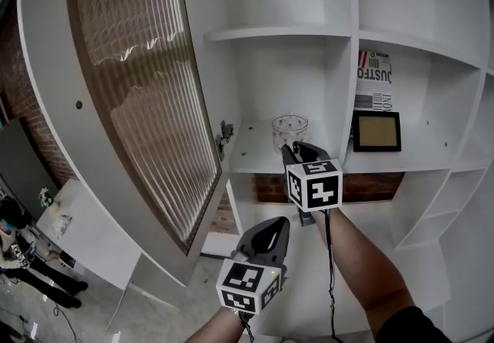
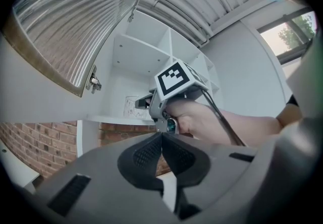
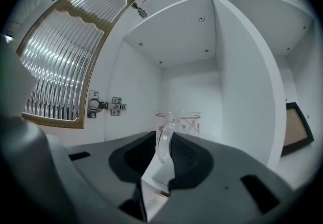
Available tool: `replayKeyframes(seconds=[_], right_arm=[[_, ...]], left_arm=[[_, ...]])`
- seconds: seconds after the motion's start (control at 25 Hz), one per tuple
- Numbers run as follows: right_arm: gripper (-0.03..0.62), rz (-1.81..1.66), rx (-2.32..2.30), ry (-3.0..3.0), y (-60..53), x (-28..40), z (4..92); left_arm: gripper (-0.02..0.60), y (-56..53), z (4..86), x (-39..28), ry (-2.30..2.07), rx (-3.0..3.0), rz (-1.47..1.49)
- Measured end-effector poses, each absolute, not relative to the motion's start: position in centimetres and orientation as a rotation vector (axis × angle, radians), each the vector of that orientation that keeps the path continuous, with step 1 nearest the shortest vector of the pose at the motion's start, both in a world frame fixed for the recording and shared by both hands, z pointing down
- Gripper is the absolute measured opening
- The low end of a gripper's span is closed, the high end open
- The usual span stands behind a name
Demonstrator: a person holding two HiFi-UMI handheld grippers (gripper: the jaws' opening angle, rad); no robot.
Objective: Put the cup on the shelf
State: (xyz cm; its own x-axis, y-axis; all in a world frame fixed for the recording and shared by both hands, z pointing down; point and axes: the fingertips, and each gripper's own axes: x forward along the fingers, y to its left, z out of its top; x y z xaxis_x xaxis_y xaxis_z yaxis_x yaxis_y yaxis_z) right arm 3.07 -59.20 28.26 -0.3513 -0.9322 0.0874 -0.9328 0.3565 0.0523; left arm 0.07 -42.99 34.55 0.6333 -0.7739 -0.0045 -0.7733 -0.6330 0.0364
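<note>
A clear glass cup (image 1: 289, 131) with red print stands upright on the white shelf (image 1: 255, 157) of an open cabinet compartment. My right gripper (image 1: 294, 151) reaches in at its near side. In the right gripper view the cup's (image 3: 182, 121) clear handle (image 3: 164, 143) sits between the two pads of the right gripper (image 3: 162, 143), which stand slightly apart and do not clearly press on it. My left gripper (image 1: 272, 230) hangs lower, below the shelf, with its jaws together and empty. In the left gripper view the left gripper (image 2: 162, 136) points up at the right gripper's marker cube (image 2: 175, 79).
The cabinet door (image 1: 147, 79) with ribbed glass stands swung open at the left, its hinge (image 1: 225, 133) beside the compartment. A dark picture frame (image 1: 377, 131) and a printed booklet (image 1: 374, 79) sit in the compartment to the right. A person (image 1: 15, 249) stands far below at the left.
</note>
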Motion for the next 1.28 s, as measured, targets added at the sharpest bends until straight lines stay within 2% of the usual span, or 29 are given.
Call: replayKeyframes(seconds=[0.48,0.92,1.04,1.12,1.28], right_arm=[[0.175,0.03,1.723,-2.532,-59.2,2.4,28.3],[0.187,-0.002,1.729,-2.549,-57.3,3.3,28.3],[0.133,-0.036,1.723,-2.547,-55.9,3.5,28.1],[0.004,-0.039,1.726,-2.548,-54.8,3.7,28.2],[0.0,-0.1,1.739,-2.537,-51.9,3.9,28.1]], left_arm=[[0.006,-42.0,34.8,-0.7,-1.312,2.82,-0.002],[0.006,-40.9,34.9,-0.9,-1.304,2.821,-0.004],[0.006,-40.3,34.9,-0.9,-1.298,2.821,-0.009],[0.006,-39.7,35.0,-1.0,-1.294,2.818,-0.007],[0.006,-38.1,35.1,-1.2,-1.281,2.822,0.0]])
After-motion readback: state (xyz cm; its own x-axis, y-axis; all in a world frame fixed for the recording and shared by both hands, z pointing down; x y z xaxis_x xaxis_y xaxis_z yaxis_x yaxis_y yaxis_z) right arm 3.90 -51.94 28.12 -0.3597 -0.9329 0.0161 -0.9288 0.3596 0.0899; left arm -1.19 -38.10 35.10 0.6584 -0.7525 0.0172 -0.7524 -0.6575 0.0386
